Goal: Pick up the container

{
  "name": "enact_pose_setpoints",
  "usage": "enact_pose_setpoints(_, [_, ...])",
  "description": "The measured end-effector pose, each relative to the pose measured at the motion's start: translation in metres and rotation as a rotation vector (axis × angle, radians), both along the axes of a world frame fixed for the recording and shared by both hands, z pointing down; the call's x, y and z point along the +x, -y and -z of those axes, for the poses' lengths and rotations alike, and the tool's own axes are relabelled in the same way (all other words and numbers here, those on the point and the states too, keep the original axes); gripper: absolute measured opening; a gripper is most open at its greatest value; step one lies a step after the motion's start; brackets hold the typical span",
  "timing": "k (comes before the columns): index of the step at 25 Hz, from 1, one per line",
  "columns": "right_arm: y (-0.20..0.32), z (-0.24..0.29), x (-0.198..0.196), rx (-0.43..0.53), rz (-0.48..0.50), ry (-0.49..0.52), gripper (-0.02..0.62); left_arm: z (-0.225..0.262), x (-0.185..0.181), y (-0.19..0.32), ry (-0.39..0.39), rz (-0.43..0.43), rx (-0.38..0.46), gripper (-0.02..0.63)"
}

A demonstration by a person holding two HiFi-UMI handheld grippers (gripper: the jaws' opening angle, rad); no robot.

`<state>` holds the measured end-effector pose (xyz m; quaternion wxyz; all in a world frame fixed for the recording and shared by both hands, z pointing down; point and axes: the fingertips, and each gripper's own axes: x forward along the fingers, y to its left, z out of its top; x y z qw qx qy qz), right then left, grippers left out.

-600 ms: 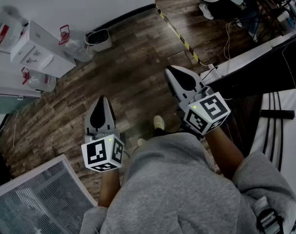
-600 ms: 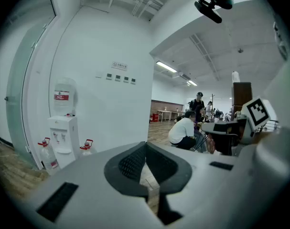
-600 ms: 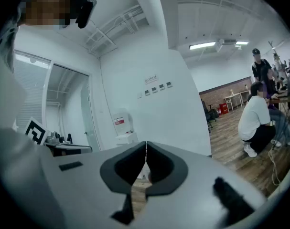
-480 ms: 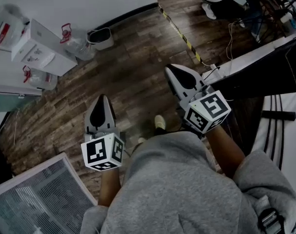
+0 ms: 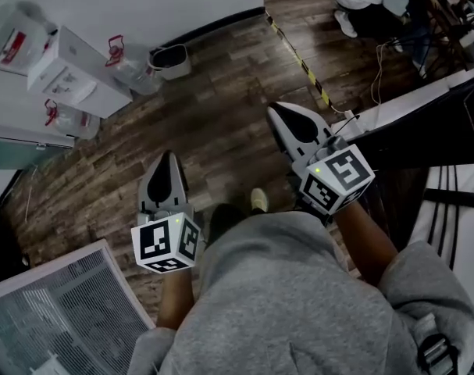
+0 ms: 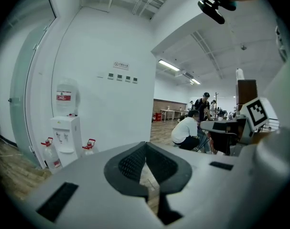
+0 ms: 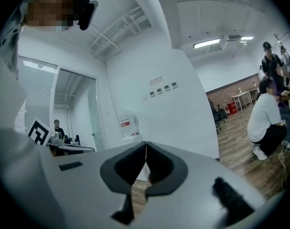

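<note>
From the head view, we look down at a wood floor point(image 5: 221, 123). The left gripper point(image 5: 168, 161) and the right gripper point(image 5: 277, 111) are both held up in the air in front of a grey top point(image 5: 283, 303). Their jaws are pressed together and they touch nothing. A small bin point(image 5: 170, 59) sits on the floor by the white wall, well apart from both grippers. A water cooler point(image 5: 73, 73) stands near it, with a water jug point(image 5: 127, 69) just beside. We cannot tell which thing is the container.

In the left gripper view, the left gripper point(image 6: 145, 149) has its two dark pads meeting at the tips, with nothing between them. Past them we see the water cooler point(image 6: 66, 132), two jugs point(image 6: 49, 151) and a person point(image 6: 185, 130) crouching far off.

In the right gripper view, the right gripper point(image 7: 145, 149) is closed tight too, with nothing held. Behind it is the white wall point(image 7: 173, 109), and a person in a white shirt point(image 7: 266, 113) crouches at the right.
</note>
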<state>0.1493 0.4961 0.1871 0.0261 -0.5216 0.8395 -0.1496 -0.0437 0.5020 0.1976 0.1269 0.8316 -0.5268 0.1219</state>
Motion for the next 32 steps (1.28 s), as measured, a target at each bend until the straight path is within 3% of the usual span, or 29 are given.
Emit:
enact_pose_setpoints(16, [0.004,-0.005,-0.011,0.011,0.029,0.001,0.025,0.0,0.002,0.007,0.008,-0.034,0.036,0.014])
enact_pose_setpoints(32, [0.113,-0.018,-0.037,-0.028,0.053,-0.013,0.025,-0.016,-0.016,0.116,-0.033,-0.034,-0.002,0.014])
